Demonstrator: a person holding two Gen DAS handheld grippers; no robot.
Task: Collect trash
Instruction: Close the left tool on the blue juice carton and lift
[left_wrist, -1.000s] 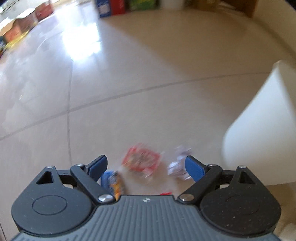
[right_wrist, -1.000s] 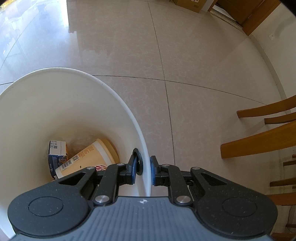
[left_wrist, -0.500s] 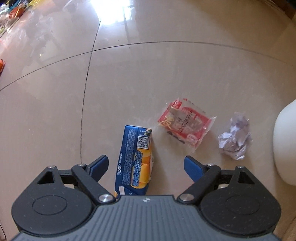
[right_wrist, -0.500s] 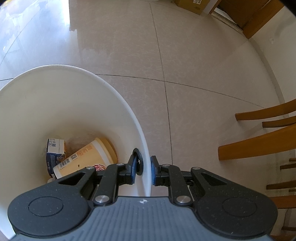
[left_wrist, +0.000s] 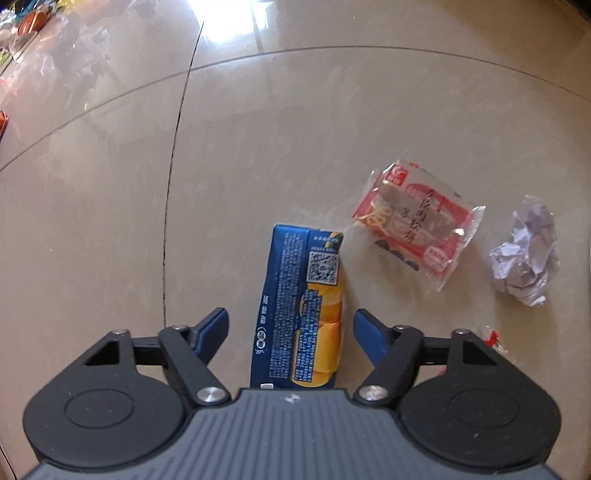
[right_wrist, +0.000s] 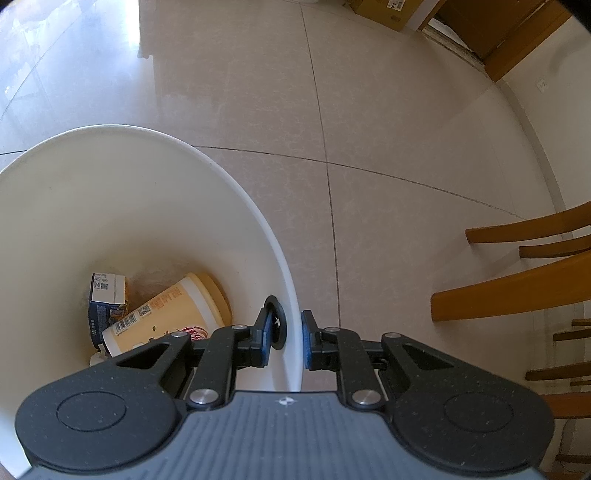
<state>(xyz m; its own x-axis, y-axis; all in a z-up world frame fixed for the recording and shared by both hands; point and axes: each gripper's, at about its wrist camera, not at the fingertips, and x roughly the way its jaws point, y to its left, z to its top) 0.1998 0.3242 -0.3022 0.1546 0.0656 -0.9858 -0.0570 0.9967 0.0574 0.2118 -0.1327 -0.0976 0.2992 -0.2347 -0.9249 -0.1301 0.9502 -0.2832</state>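
Note:
A blue and orange drink carton (left_wrist: 301, 306) lies flat on the tiled floor. My left gripper (left_wrist: 291, 326) points down over it, its jaws closing, with the carton between the blue pads and a gap on each side. Right of the carton lie a red snack wrapper (left_wrist: 415, 225) and a crumpled paper ball (left_wrist: 526, 253). My right gripper (right_wrist: 284, 338) is shut on the rim of the white bin (right_wrist: 162, 206). Inside the bin lie a yellow cup (right_wrist: 166, 314) and a small carton (right_wrist: 105, 301).
Wooden chair rails (right_wrist: 517, 280) stand at the right in the right wrist view, with a wooden door (right_wrist: 491, 33) and a cardboard box (right_wrist: 388, 11) beyond. A small clear scrap with red (left_wrist: 493, 338) lies by the right finger. Coloured clutter (left_wrist: 26, 22) sits far left.
My left gripper has come down over the trash; the carton now lies between its fingers, which have narrowed. The bin's side has left that view. The right gripper and bin have not moved.

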